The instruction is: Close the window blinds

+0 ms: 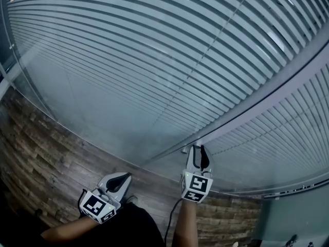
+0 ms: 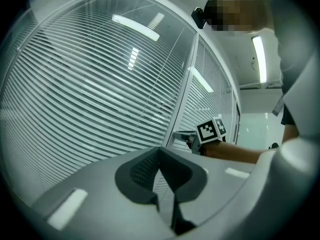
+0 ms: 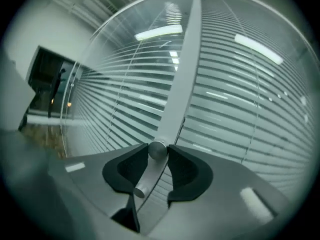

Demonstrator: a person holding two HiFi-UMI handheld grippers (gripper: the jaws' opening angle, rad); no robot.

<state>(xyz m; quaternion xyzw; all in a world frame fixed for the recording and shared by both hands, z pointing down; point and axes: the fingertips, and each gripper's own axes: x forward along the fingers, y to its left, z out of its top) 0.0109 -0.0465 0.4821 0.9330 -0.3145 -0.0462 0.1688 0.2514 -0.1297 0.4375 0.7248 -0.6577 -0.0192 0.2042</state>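
With my right tongs (image 1: pixel 198 156) clamped on the silver cylindrical tilt knob (image 3: pixel 157 150) of the grey frame post (image 3: pixel 182 74) between the white slatted blinds (image 1: pixel 154 60), and my left tongs (image 2: pixel 161 170) closed and empty, I'd next twist it until the slats shut.

The window blinds (image 1: pixel 154 60) are pale grey-white slats striped with thin dark gaps. The frame post (image 3: pixel 182 74) is light grey and the knob (image 3: pixel 150 169) is brushed silver. The left claw (image 1: pixel 125 176) and right claw (image 1: pixel 199 151) are grey with black pads. Their marker cubes (image 1: pixel 197 188) carry black squares on white. The floor (image 1: pixel 41 153) is brown wood planking.
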